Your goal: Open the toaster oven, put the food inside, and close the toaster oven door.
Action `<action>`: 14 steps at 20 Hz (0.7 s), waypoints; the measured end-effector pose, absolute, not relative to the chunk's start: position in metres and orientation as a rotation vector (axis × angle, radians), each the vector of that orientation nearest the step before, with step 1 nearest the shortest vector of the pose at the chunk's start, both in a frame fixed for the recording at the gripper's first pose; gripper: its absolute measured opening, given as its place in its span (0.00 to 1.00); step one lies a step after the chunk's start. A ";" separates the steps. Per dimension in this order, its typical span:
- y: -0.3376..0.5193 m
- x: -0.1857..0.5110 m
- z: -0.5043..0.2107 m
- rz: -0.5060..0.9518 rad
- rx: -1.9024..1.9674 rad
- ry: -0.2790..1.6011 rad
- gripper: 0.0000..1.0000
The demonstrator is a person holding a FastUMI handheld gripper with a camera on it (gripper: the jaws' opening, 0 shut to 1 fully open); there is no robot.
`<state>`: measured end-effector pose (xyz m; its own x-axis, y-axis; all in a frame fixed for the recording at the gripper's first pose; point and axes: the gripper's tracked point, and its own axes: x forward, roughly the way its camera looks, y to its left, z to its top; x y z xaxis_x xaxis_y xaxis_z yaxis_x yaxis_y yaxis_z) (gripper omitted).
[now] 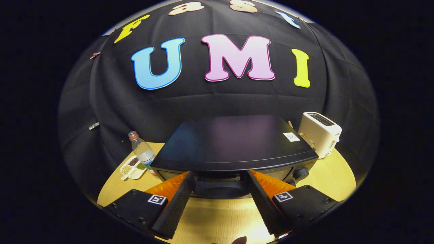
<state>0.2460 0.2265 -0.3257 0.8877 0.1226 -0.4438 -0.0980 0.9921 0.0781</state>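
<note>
- gripper (219, 176) spread wide, nothing between the fingers, tips right at the top front edge of the toaster oven (234, 142)
- toaster oven sits mid-table (339, 176), just ahead of the fingers. door looks closed, but only its upper strip shows, so the handle is hard to make out
- knob (300, 173) on the oven's right front corner, just beyond the right finger
- handling guess: rigid metal box, heavy enough to stay put. door likely hinged at the bottom with a stiff start, so hook or pinch the handle bar at mid-width and pull out and down (off-centre would twist it)
- glass front likely slick, so don't push on it
- food: can't tell which item. small divided tray (133, 167) with bits in it beside a plastic bottle (142, 151), left of the oven
- white toaster (320, 134) behind right, well apart
</note>
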 end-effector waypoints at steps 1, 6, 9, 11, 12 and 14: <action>0.227 0.248 -0.325 0.099 0.058 0.456 0.99; 0.227 0.235 -0.330 0.071 -0.001 0.467 0.98; 0.223 0.209 -0.339 0.068 0.006 0.475 0.99; 0.221 0.192 -0.345 0.072 -0.010 0.477 1.00; 0.220 0.186 -0.349 0.073 -0.008 0.479 1.00; 0.217 0.169 -0.358 0.066 0.010 0.500 1.00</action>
<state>0.1694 0.2168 -0.3576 0.8755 0.0661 -0.4786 -0.0612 0.9978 0.0259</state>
